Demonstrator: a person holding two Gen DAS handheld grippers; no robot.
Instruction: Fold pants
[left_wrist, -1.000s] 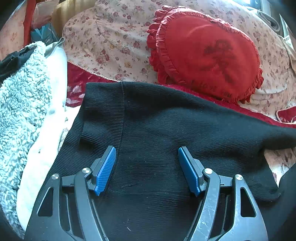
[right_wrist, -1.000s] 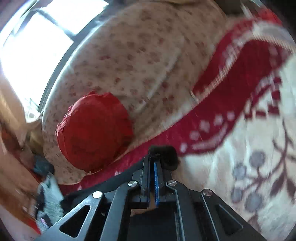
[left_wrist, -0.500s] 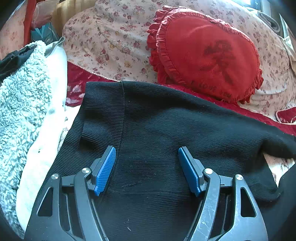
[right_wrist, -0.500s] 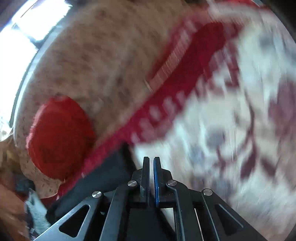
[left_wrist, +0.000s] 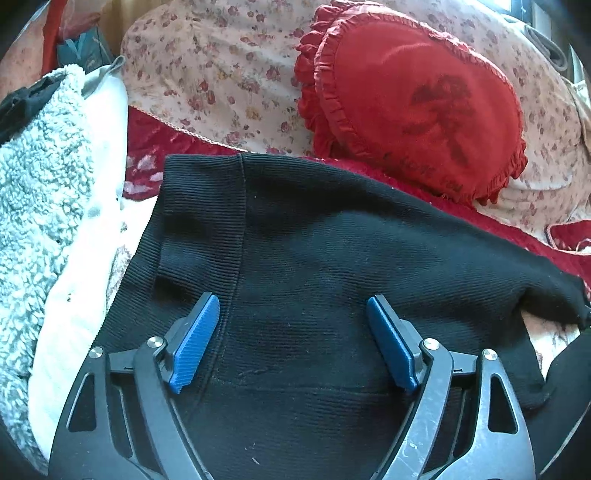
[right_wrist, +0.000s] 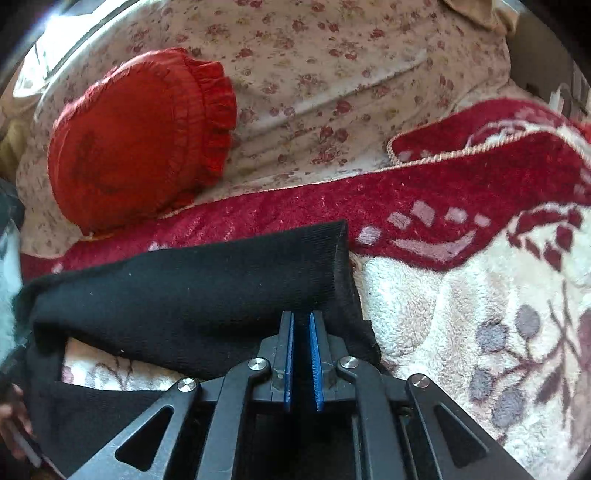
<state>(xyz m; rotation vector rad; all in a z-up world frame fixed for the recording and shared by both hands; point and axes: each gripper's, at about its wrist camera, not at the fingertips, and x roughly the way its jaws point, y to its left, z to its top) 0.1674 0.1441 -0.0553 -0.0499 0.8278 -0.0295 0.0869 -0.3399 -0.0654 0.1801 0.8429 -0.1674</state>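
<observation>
Black pants (left_wrist: 332, 266): mid-frame on red-and-cream blanket (right_wrist: 461, 192). Floral bedding (left_wrist: 221, 66) and red heart cushion (left_wrist: 413, 99) along top. Left gripper (left_wrist: 291, 325): jaws apart above waistband. Right gripper (right_wrist: 300, 360): clamped on pants leg.

Pants (left_wrist: 332, 258) showing matt black ribbed knit; cushion (left_wrist: 413, 107) looking smooth red cloth, frilled; blanket (right_wrist: 461, 295) appearing plush, fuzzy; gripper pads (left_wrist: 195, 332) showing ridged blue plastic.
</observation>
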